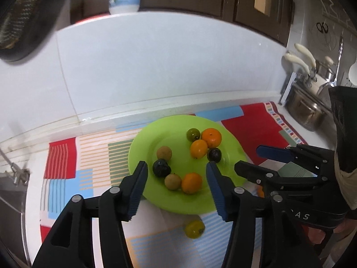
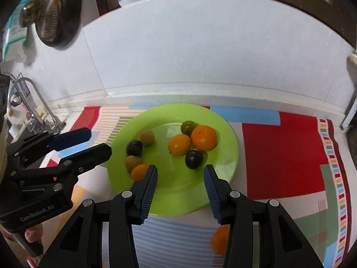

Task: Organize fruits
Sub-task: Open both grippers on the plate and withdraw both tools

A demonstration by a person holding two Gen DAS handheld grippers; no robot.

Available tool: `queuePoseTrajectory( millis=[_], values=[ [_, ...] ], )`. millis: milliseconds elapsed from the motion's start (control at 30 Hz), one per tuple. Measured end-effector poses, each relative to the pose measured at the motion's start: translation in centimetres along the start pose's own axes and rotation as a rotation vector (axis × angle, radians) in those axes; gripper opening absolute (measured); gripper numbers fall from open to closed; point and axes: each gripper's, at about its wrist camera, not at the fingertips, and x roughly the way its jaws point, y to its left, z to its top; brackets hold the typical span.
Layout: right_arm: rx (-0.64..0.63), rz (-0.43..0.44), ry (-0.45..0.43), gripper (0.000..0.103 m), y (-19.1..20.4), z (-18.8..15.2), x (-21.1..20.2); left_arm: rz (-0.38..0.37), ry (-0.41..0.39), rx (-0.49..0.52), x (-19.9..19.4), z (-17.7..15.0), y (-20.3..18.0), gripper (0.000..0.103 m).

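A green plate lies on a patterned cloth and holds several fruits: oranges, dark plums, brownish longans and a green fruit. A yellow-green fruit lies on the cloth in front of the plate. An orange lies on the cloth partly behind my right gripper's finger. My left gripper is open and empty over the plate's near-left part. My right gripper is open and empty over the plate's near edge.
The patterned cloth covers a white counter against a white tiled wall. A steel pot and utensils stand at the right. A faucet and sink are at the left. A dark pan hangs on the wall.
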Motion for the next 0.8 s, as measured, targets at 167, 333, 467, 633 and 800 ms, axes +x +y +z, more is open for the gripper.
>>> queuePoseTrajectory(
  millis=[167,333,467,633,800],
  values=[
    [0.011,0.0,-0.037,0.053,0.3,-0.5,-2.3,0.022,-0.034,-0.005,-2.5,-0.5,-0.6,0.061],
    [0.032,-0.012,-0.074,0.062,0.3,-1.3,-4.6,0.03,-0.063,-0.024,-4.6,-1.1,-1.1,0.067],
    [0.041,-0.039,-0.097,0.064,0.2,-1.8,-6.2,0.053,-0.09,-0.033,-6.2,-1.5,-1.5,0.074],
    [0.059,-0.057,-0.118,0.068,-0.1,-2.5,-7.5,0.076,-0.103,-0.043,-7.5,-2.1,-1.9,0.08],
    [0.058,-0.098,-0.124,0.07,-0.3,-3.1,-8.6,0.084,-0.099,-0.072,-8.4,-2.8,-2.1,0.083]
  ],
)
